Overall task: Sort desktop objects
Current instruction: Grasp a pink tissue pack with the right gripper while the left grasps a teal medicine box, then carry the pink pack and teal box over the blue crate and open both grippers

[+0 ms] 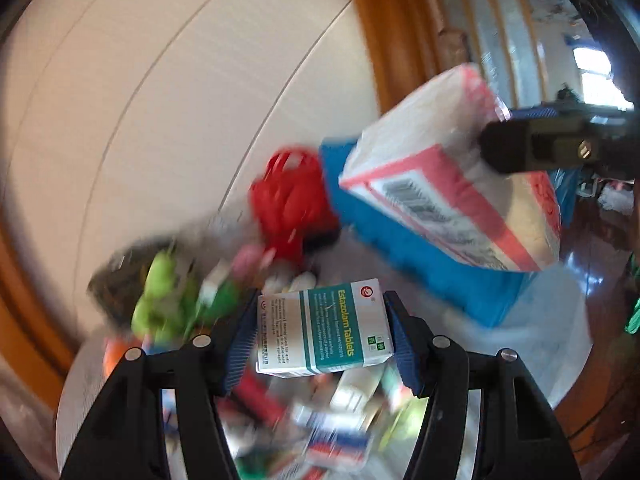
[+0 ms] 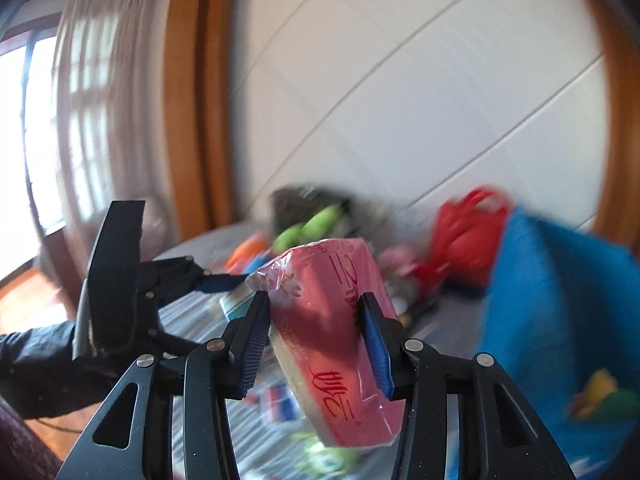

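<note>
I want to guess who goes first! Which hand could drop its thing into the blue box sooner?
Probably the right. Its gripper holds the pink plastic-wrapped tissue pack right beside the blue box. The left gripper, holding the white-and-teal cardboard tablet box, sits farther away.

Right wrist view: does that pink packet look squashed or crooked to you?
Crooked, yes. The pink tissue pack hangs tilted between the right gripper pads, which dent its soft wrapper. The tablet box in the left gripper looks intact.

Left hand-held gripper (image 1: 320, 336) clamping tablet box (image 1: 324, 328), tissue pack (image 1: 448, 184) beyond
</note>
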